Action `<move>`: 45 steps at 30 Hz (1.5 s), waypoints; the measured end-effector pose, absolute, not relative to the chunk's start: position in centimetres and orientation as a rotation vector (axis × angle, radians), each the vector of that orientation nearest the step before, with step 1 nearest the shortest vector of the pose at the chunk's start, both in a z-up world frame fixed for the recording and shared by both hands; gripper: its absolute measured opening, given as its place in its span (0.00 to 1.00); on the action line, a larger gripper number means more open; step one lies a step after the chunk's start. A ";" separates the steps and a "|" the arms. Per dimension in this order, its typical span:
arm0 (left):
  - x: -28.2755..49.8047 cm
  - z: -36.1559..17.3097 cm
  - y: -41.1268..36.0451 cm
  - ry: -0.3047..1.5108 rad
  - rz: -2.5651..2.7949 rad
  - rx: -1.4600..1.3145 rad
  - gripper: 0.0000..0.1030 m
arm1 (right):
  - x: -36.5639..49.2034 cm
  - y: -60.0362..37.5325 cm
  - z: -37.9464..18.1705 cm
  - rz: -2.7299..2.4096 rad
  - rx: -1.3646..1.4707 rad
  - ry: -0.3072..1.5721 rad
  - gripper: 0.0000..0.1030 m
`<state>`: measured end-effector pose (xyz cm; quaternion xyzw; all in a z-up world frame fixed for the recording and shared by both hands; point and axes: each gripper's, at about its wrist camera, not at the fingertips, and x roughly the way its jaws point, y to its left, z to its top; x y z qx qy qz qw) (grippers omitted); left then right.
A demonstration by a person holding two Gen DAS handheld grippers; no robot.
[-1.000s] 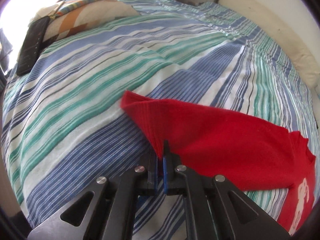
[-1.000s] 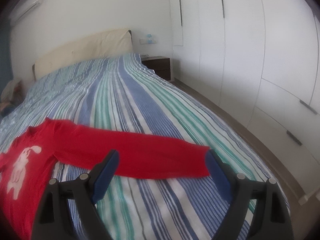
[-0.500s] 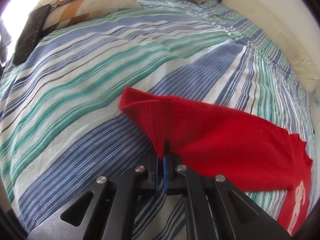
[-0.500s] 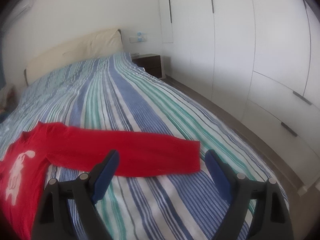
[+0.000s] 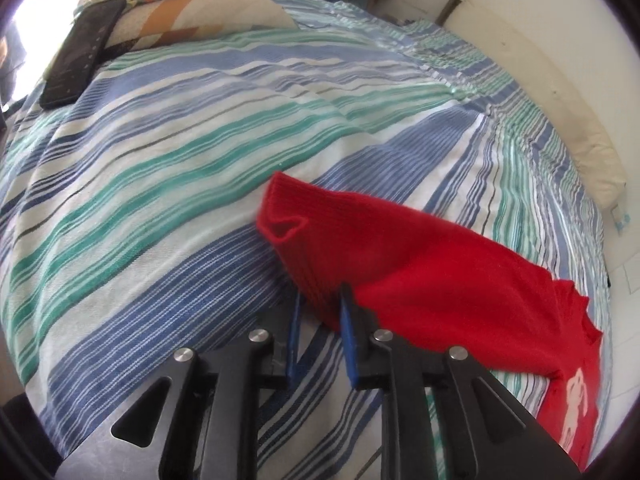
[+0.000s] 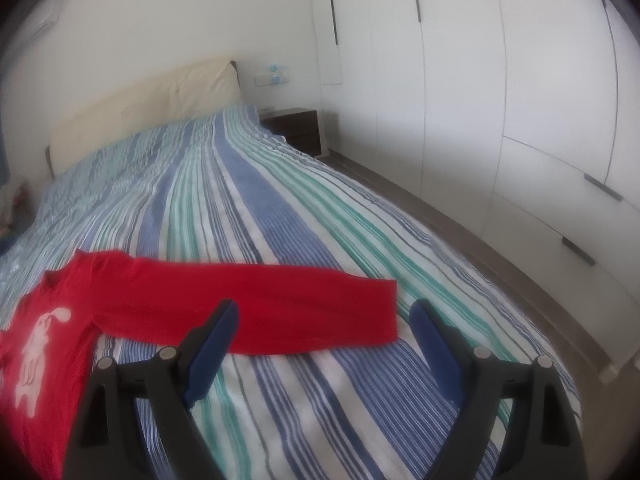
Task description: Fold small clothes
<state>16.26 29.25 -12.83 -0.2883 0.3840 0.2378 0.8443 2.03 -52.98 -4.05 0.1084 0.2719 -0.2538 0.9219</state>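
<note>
A small red long-sleeved top (image 5: 460, 292) with a white print lies on the striped bedspread (image 5: 168, 168). In the left wrist view its sleeve cuff (image 5: 284, 224) is lifted off the bed. My left gripper (image 5: 320, 312) has its jaws slightly apart, with the cuff's edge between them. In the right wrist view the other sleeve (image 6: 280, 308) lies flat and stretched to the right, with the print (image 6: 36, 340) at the left. My right gripper (image 6: 324, 332) is wide open just in front of that sleeve, holding nothing.
A black phone (image 5: 80, 52) rests on a patterned pillow (image 5: 188, 16) at the bed's far left corner. A cream headboard (image 6: 152, 104), a dark nightstand (image 6: 296, 128) and white wardrobes (image 6: 500, 100) stand beyond the bed. The bed's edge (image 6: 560, 360) runs along the right.
My left gripper's jaws have parted from shut, loosening on the cuff, whose opening now shows. My right gripper stayed open and drifted slightly relative to the flat sleeve.
</note>
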 end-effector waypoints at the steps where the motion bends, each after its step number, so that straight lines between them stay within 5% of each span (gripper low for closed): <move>1: 15.8 -12.2 28.9 0.777 0.533 -0.575 0.46 | 2.0 -53.1 -4.1 -0.521 0.229 0.558 0.84; 4: 14.7 -10.2 27.6 0.663 0.654 -0.459 0.74 | 2.0 -53.3 -4.1 -0.531 0.236 0.558 0.84; 13: 18.9 -9.4 24.0 0.652 0.510 -0.191 0.89 | 1.9 -53.3 -4.1 -0.549 0.223 0.561 0.84; 18: 21.4 -13.9 26.1 0.948 0.566 -0.260 0.89 | 2.3 -53.0 -4.0 -0.575 0.192 0.561 0.84; 29: 15.6 -10.2 27.9 0.693 0.797 -0.329 0.89 | 0.9 -54.1 -3.4 -0.593 0.257 0.504 0.84; 45: 15.0 -9.8 28.1 0.646 0.837 -0.332 0.89 | -0.2 -54.9 -3.3 -0.611 0.308 0.481 0.84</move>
